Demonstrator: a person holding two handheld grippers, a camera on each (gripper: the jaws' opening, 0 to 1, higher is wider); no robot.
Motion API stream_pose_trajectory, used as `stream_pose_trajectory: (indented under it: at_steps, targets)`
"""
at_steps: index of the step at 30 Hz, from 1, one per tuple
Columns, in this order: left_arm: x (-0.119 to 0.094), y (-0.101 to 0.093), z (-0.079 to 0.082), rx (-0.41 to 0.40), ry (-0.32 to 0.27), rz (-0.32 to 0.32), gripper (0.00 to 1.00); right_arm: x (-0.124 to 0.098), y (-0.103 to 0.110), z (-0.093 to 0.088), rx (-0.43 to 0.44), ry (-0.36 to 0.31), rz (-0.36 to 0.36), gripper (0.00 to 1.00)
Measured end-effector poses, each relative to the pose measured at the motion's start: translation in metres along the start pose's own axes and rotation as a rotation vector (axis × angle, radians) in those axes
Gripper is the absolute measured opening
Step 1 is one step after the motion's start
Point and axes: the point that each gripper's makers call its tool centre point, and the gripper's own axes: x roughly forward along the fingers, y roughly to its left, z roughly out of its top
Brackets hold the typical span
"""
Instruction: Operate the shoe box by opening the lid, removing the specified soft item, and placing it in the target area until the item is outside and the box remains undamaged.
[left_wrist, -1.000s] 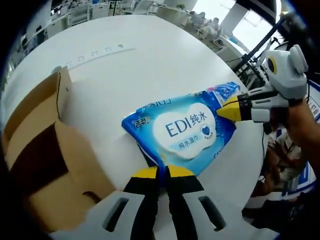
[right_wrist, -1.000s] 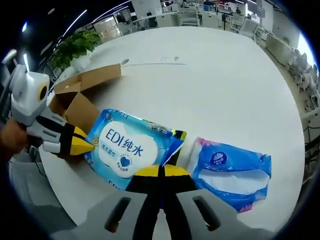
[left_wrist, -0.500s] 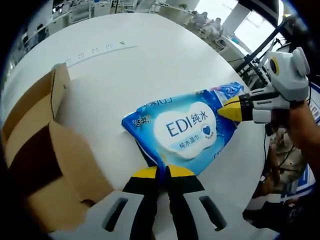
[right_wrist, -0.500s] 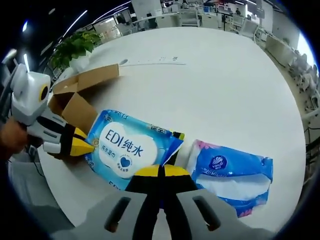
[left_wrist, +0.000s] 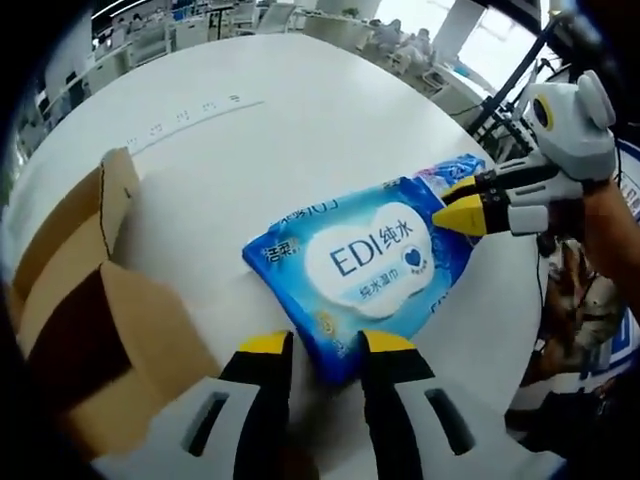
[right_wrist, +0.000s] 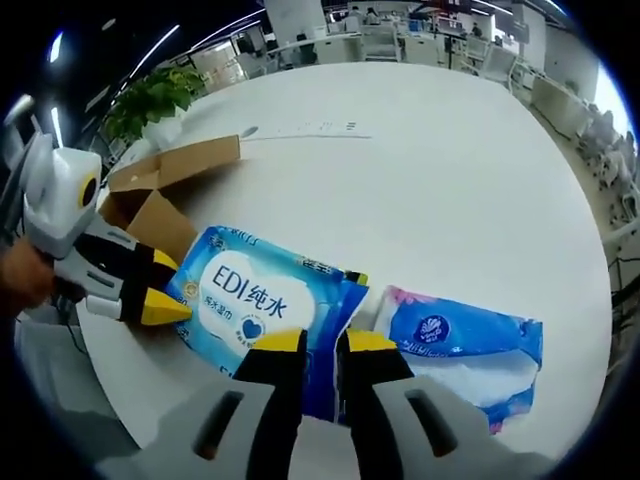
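Observation:
A blue wet-wipes pack (left_wrist: 365, 262) printed "EDI" lies flat on the white round table (left_wrist: 250, 140). My left gripper (left_wrist: 327, 348) is open, and the pack's near corner lies between its spread jaws. My right gripper (left_wrist: 458, 204) comes in from the right, open at the pack's far corner. In the right gripper view the same pack (right_wrist: 248, 296) lies ahead, its edge inside my open right gripper (right_wrist: 322, 345). My left gripper (right_wrist: 163, 288) stands open at the pack's left corner. The brown shoe box (left_wrist: 75, 320) sits open to the left.
A blue and pink tissue pack (right_wrist: 468, 335) lies on the table just right of the wipes. The open box (right_wrist: 165, 190) has its flaps up. A potted plant (right_wrist: 150, 95) stands past the table edge, with office desks and a hand (right_wrist: 22, 278) behind.
Both grippers were shut on opposite corners of the wipes pack and have now opened, letting it go. The pack lies flat on the table in about the same place.

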Motion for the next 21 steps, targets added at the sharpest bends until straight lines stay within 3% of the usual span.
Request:
stream_pose_trajectory:
  at_steps: [4, 10, 21]
  targets:
    - [-0.005, 0.001, 0.003, 0.009, -0.016, 0.003, 0.26, -0.004, -0.001, 0.004, -0.003, -0.021, -0.012, 0.21]
    - [-0.025, 0.0, 0.014, 0.032, -0.07, 0.015, 0.37, -0.011, 0.001, 0.011, 0.004, -0.049, -0.014, 0.27]
    - [-0.057, 0.005, 0.014, 0.032, -0.108, 0.015, 0.36, -0.026, 0.02, 0.019, -0.004, -0.071, -0.03, 0.28]
